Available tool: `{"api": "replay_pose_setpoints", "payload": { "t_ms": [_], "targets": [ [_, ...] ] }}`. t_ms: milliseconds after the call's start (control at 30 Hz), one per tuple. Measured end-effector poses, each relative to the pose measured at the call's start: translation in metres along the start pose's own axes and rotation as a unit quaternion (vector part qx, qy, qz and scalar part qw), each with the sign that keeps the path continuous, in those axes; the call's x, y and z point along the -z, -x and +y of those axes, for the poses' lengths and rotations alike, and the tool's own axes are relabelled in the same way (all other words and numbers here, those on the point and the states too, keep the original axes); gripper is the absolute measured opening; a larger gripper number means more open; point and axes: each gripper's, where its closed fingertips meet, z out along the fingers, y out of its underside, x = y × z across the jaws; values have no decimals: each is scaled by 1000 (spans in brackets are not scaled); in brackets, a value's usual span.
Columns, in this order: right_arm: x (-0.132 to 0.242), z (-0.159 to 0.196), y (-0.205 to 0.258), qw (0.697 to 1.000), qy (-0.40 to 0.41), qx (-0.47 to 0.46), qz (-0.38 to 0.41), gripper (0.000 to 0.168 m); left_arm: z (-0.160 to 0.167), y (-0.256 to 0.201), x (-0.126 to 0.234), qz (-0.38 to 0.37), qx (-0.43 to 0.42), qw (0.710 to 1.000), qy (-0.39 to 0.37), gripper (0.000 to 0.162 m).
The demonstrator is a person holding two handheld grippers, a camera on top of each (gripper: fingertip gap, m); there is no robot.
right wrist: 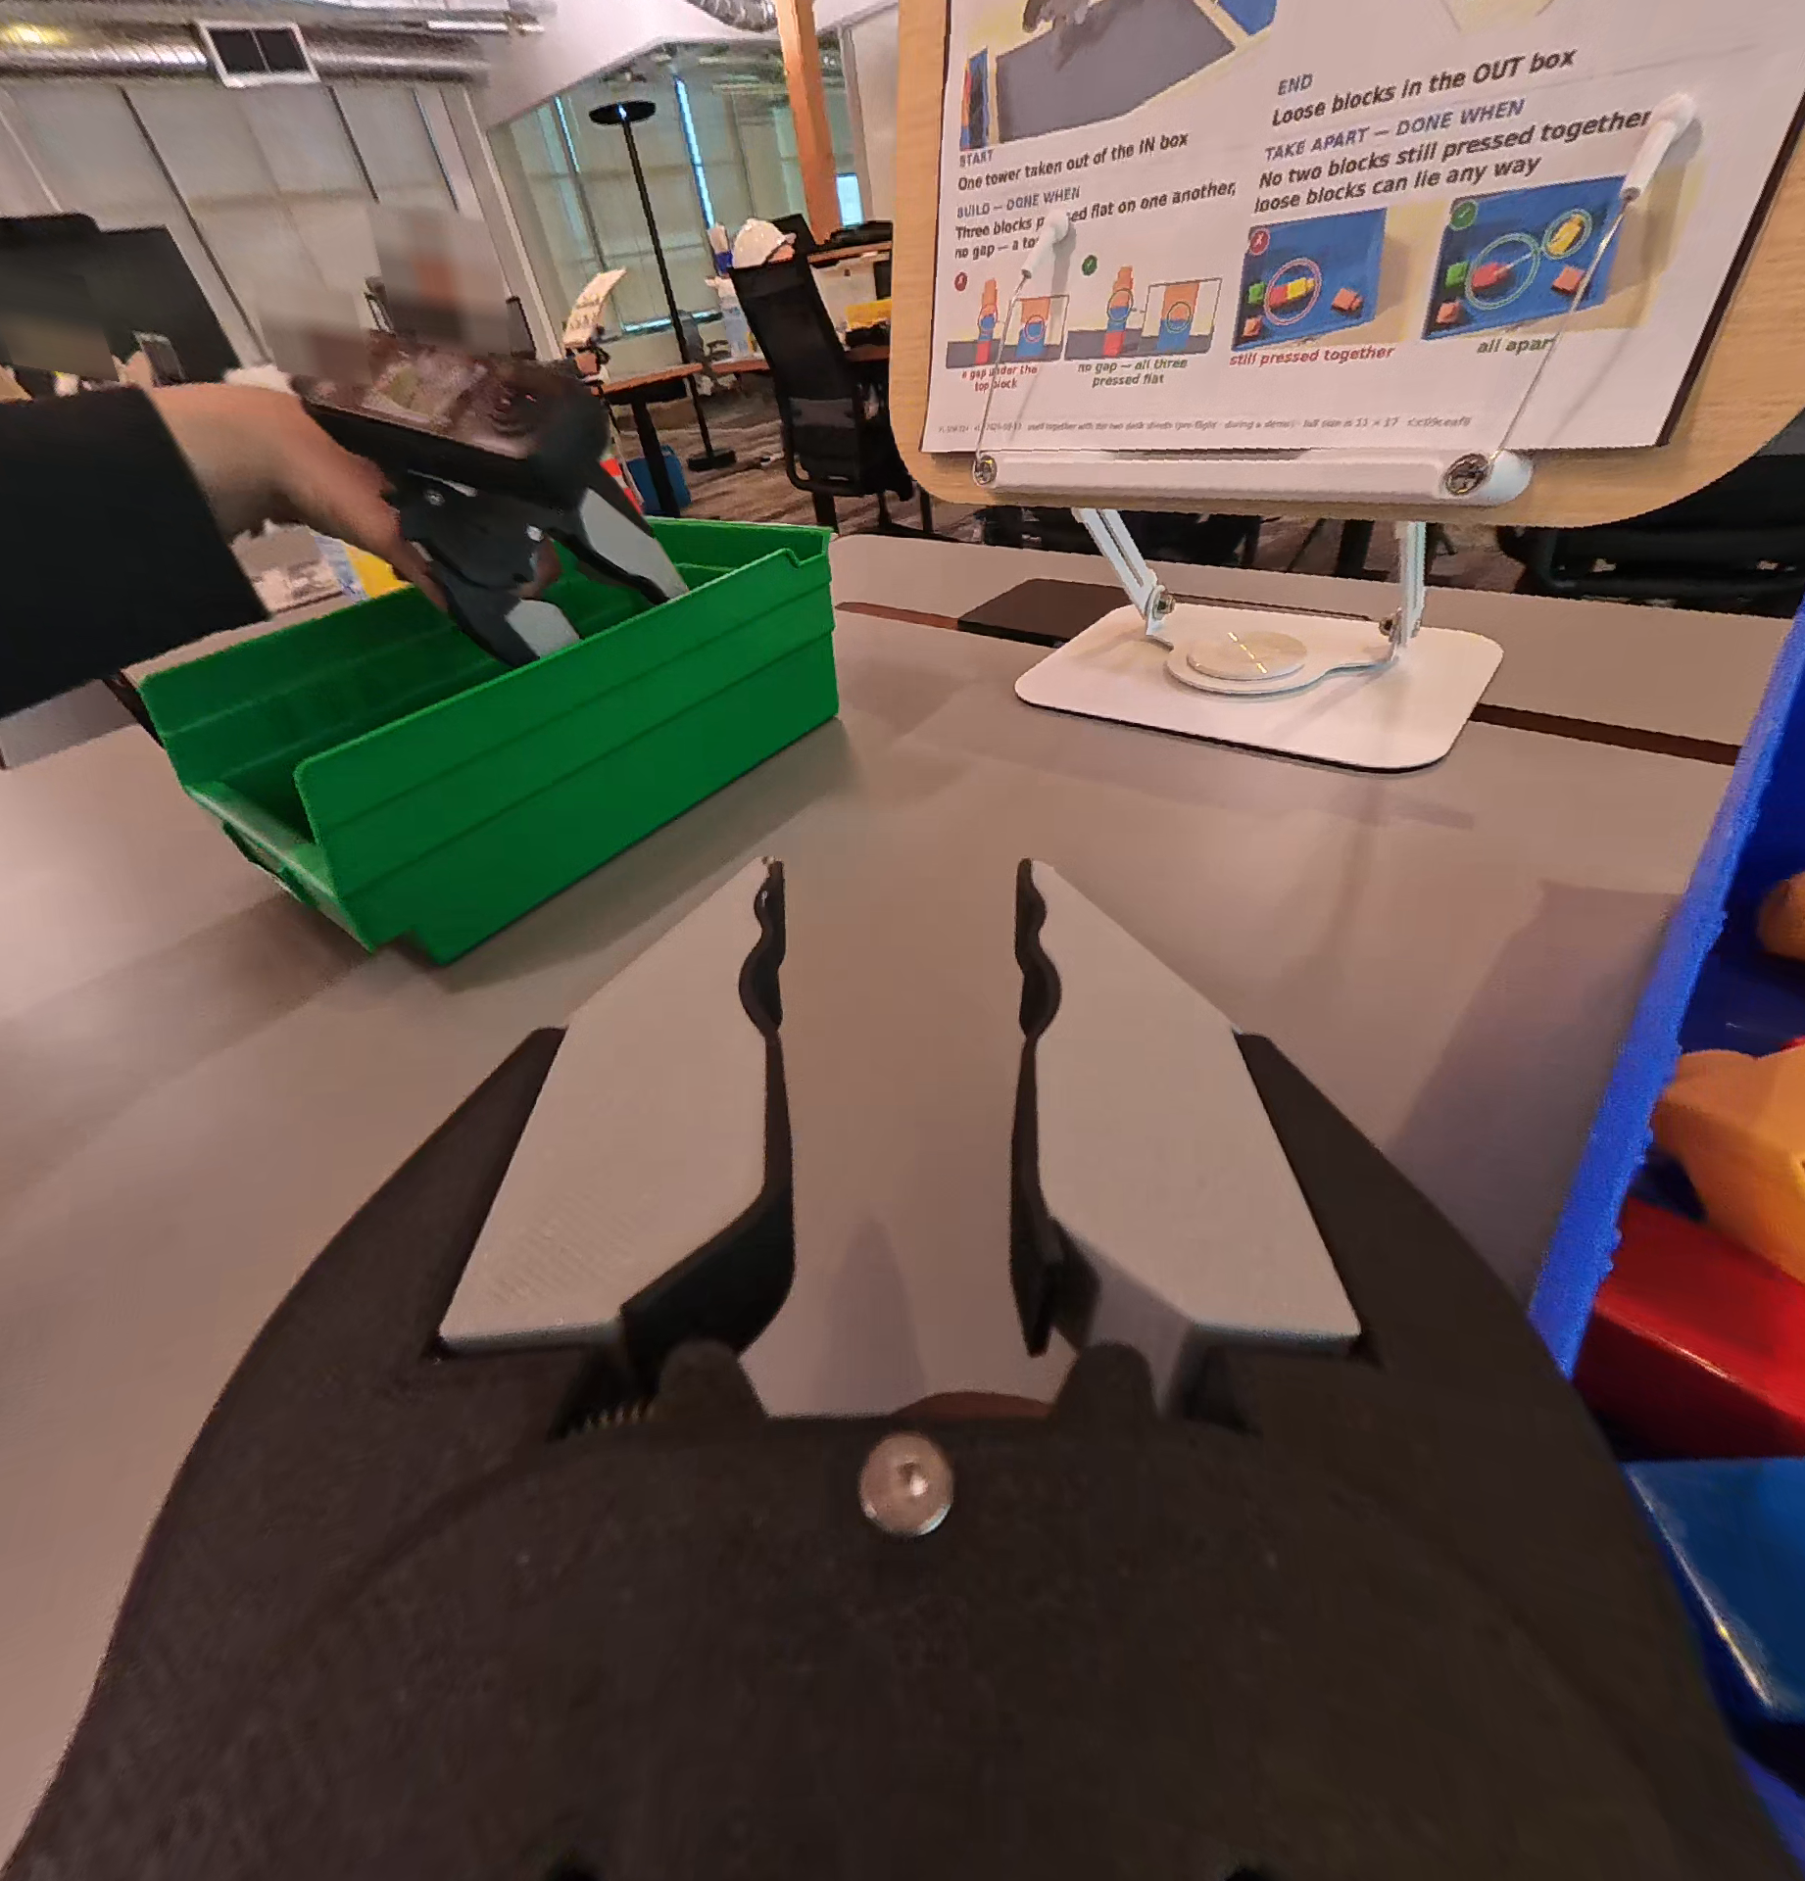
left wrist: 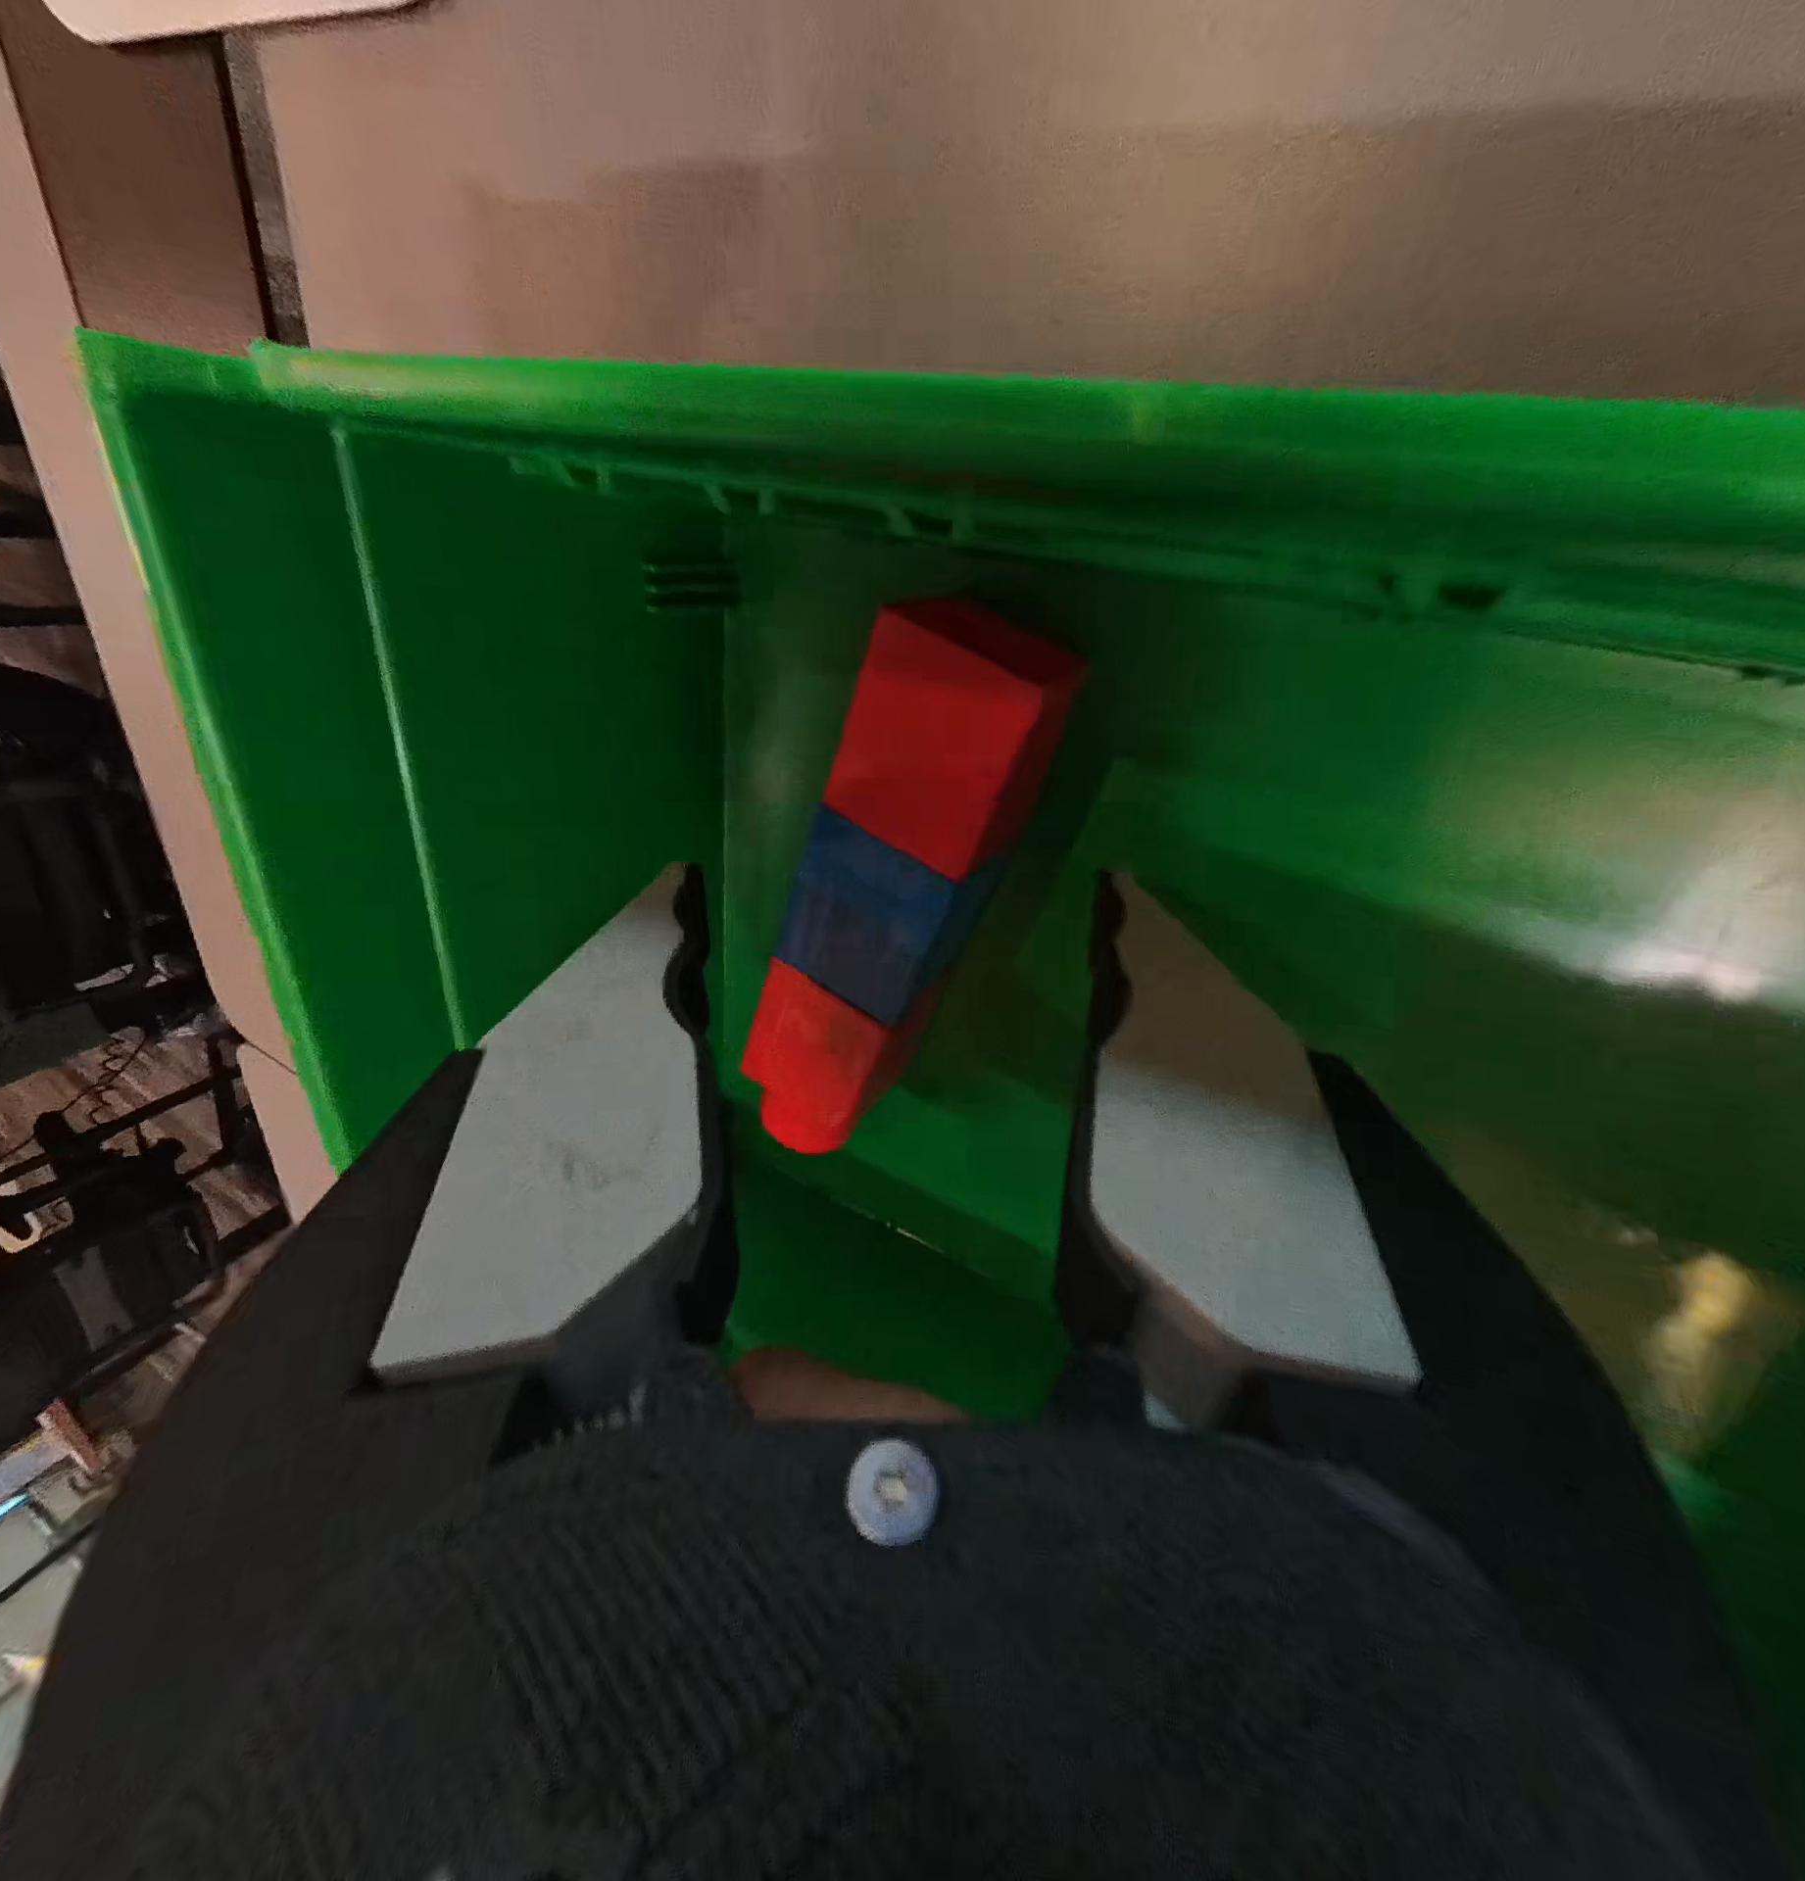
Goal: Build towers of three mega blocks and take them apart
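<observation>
Tower (left wrist: 904,875) of 3 mega blocks, red-blue-red, lies on its side inside the green bin (left wrist: 532,713), studded end toward the camera, tilted a bit off the bin's long axis. Left tongs (left wrist: 893,896) reach down into the bin w/ jaws wide apart, tower lying in the gap btwn them, not gripped; touching or not, can't tell. Green bin sits on the grey tabletop (right wrist: 1082,814). Right tongs (right wrist: 893,896) hover over bare tabletop, jaws apart, holding nothing. Blue bin (right wrist: 1693,1018) at the right edge holds loose orange and red blocks. Instruction sheet on a white stand (right wrist: 1275,682) behind.
</observation>
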Motion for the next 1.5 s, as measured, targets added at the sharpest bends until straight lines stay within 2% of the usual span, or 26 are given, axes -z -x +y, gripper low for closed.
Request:
{"api": "replay_pose_setpoints", "payload": {
  "t_ms": [33,67,167,300,400,500,567,600,667,700,733,767,867,1000,1033,1100,1167,1367,1433,1500],
  "targets": [
    [0,0,0,1000,1,-5,-5,43,2,1,-6,12,5,1000,9,83],
    [-1,0,1,1000,3,-8,-8,43,5,-1,-11,32,16,999,16,79],
    [-2,0,2,1000,5,-7,-11,43,2,-10,-18,106,76,991,-7,46],
    [-3,1,6,1000,7,-8,-21,43,10,-7,-14,92,65,994,-11,40],
    [-3,3,11,999,10,-5,-32,42,-1,14,23,28,88,991,-96,39],
    [-3,3,22,998,8,-5,-61,42,-30,33,100,-43,136,956,-256,38],
    [-3,2,41,994,6,-5,-108,44,-60,27,172,-75,164,899,-398,38],
    [-2,1,51,991,9,-10,-132,44,-78,13,214,-68,183,851,-487,39],
    [0,-3,77,985,20,-17,-172,49,-104,-25,297,0,240,711,-661,38],
    [1,-7,92,982,24,-11,-188,52,-109,-50,326,46,253,645,-720,38],
    [4,-12,108,979,23,-1,-203,56,-114,-74,346,82,257,594,-758,38],
    [9,-19,126,975,17,12,-222,58,-120,-97,356,106,256,565,-777,38],
    [29,-41,176,961,-16,46,-274,64,-147,-155,361,172,243,528,-795,39],
    [49,-55,208,952,-48,87,-290,65,-163,-184,367,253,257,453,-815,39],
    [53,-57,211,950,-53,96,-293,62,-168,-183,363,261,266,450,-812,39],
    [62,-62,215,945,-67,107,-302,35,-177,-182,352,275,284,463,-794,38],
    [65,-64,210,945,-65,117,-298,32,-177,-182,349,287,290,457,-791,37],
    [61,-55,189,951,-12,111,-290,32,-181,-174,321,292,312,481,-765,37],
    [59,-53,178,954,0,109,-280,32,-182,-169,306,283,325,511,-743,37],
    [57,-50,163,959,18,120,-255,32,-181,-164,283,261,340,582,-691,40]
  ]
}}
